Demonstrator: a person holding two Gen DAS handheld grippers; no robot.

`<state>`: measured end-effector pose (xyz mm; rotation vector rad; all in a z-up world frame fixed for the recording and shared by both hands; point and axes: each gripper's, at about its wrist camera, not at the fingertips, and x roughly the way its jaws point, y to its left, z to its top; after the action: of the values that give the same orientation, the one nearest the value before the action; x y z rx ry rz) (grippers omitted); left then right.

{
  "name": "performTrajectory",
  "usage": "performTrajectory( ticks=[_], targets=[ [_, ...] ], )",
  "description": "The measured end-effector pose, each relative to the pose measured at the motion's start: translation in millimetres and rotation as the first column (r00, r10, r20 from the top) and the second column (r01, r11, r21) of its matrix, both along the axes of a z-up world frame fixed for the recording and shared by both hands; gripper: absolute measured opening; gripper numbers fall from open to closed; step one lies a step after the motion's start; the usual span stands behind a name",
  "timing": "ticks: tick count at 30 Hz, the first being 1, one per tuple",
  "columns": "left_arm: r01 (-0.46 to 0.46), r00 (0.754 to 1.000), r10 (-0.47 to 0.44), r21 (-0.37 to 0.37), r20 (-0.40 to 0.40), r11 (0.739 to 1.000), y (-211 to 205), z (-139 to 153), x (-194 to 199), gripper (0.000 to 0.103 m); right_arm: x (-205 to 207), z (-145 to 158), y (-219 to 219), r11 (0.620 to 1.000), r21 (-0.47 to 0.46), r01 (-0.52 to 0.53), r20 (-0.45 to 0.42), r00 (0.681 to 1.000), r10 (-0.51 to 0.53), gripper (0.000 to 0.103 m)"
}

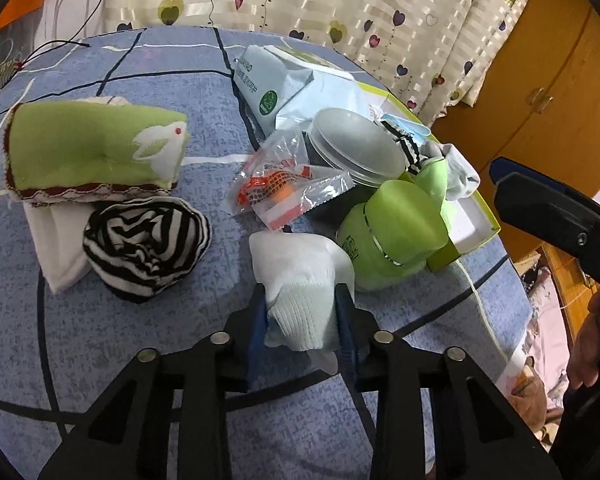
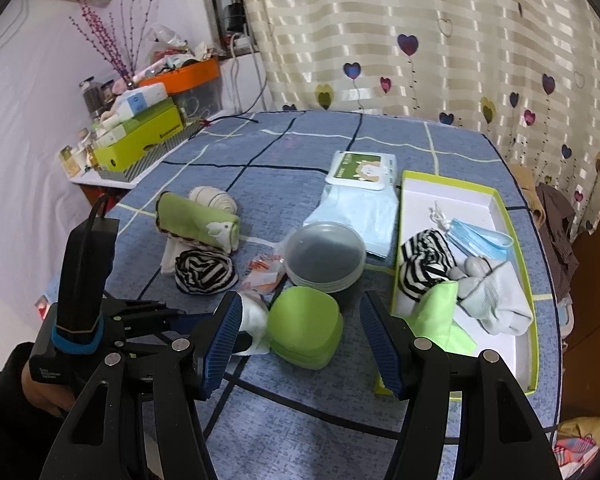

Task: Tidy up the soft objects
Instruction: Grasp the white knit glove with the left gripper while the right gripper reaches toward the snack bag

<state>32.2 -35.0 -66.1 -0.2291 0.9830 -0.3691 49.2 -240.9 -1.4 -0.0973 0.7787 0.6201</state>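
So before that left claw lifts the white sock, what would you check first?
1. Left gripper closed on the white sock: ok, both pads press its sides.
2. Whole sock gripped: cannot tell, its far end spreads loose on the bedspread.
3. Green pouch clear of the sock: not ok, they look to be touching.
4. Green-edged box has room: ok, bare white floor shows at its near end.
5. Right gripper out of the way: ok, open and empty.
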Motion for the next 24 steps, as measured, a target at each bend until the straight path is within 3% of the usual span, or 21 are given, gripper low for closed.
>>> performTrajectory(
  ticks=[10, 14, 20, 24],
  targets=[
    [-0.086, 0.995, 0.087, -0.020, 0.056, 0.996, 41, 20, -24, 0.031, 5, -4, 42, 0.992, -0.047, -0.114, 0.004, 0.993, 0.114, 0.061],
    [-0.151, 0.986, 0.154, -0.049, 0.069, 0.987, 68, 25, -27, 0.031, 7, -10, 61, 0.985, -0.083, -0.153, -0.006, 0.988, 0.153, 0.054],
    [-0.211, 0.972, 0.217, -0.075, 0.090, 0.975, 94, 31, -31, 0.031, 15, -23, 95, 0.951, -0.235, -0.200, -0.008, 0.979, 0.204, 0.049],
    [-0.229, 0.965, 0.238, -0.093, 0.109, 0.969, 106, 35, -35, 0.031, 21, -35, 117, 0.906, -0.359, -0.223, -0.006, 0.972, 0.237, 0.049]
  ],
)
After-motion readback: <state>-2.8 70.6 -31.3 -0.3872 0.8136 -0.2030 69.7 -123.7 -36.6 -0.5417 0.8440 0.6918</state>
